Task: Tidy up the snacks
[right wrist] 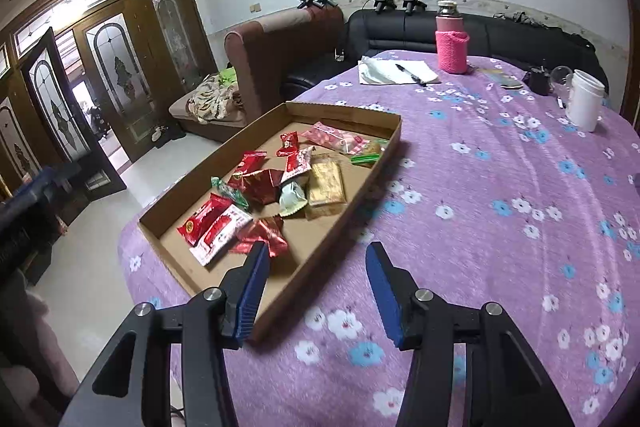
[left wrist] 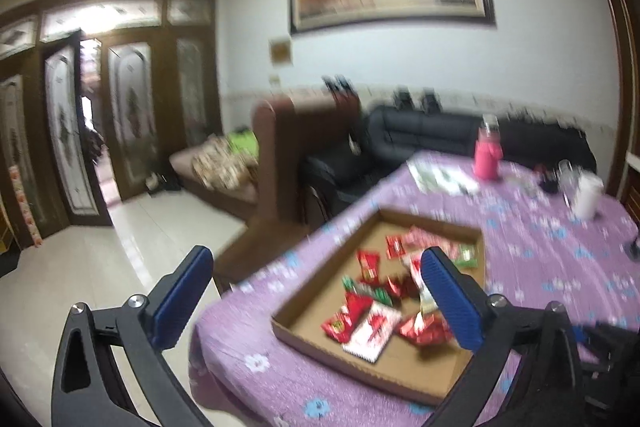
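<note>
Left wrist view: left tongs spread wide w/ nothing between the pads, hovering off the tabletop edge, so no grip here. The shallow brown cardboard tray sits near the edge of the purple flower-print tabletop, holding the red, white & green wrapped snacks in 1 loose pile; the low walls likely keep them from sliding off.

Right wrist view: right tongs partly spread, empty, over the tray's near rim. Snacks all inside the tray, none on the cloth. Pink knit-sleeved bottle & white plastic cup stand well apart at the far side, clear of the work.
</note>
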`<state>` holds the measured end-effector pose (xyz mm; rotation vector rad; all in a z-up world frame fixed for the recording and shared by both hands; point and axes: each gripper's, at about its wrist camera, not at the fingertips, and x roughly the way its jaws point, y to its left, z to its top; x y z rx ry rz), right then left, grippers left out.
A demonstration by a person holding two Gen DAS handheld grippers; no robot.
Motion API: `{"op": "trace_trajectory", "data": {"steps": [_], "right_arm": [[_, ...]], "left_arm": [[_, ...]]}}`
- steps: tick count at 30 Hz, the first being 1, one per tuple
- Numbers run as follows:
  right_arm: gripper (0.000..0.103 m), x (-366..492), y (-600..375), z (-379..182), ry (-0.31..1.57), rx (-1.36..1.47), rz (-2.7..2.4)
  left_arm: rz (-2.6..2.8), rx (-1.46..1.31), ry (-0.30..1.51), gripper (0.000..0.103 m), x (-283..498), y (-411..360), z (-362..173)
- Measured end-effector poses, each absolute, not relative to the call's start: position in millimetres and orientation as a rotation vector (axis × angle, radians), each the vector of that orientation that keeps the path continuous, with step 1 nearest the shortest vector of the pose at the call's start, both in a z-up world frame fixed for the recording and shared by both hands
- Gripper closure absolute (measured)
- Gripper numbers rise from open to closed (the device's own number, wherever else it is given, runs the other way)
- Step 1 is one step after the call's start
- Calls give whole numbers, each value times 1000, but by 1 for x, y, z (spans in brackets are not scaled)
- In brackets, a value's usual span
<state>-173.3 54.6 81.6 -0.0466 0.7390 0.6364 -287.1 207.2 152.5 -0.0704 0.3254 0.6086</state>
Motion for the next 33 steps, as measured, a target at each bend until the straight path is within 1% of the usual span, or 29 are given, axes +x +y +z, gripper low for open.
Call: {"op": "trace_trajectory", "data": {"steps": [2, 4, 6, 12, 17, 21, 25, 33], "right_arm": [[48, -179, 50, 81, 733, -38, 638], [45, -184, 47, 80, 729, -35, 636], [44, -188, 47, 77, 725, -35, 641], [44, -199, 47, 68, 728, -58, 645], [44, -201, 47, 62, 748, -68, 643], [43, -202, 50, 59, 750, -79, 639], [41, -203, 56, 56, 760, -98, 633], [40, -206, 66, 53, 761, -134, 625]], "left_arm": [[656, -67, 251, 0, -300, 201, 157], [694, -67, 197, 0, -311, 196, 156], [709, -64, 187, 0, -314, 192, 154], [630, -96, 319, 0, -295, 192, 146], [558, -146, 455, 0, -278, 194, 131], [552, -132, 539, 0, -265, 187, 118], [542, -111, 590, 0, -258, 183, 108], [502, -115, 625, 0, -256, 184, 101]]}}
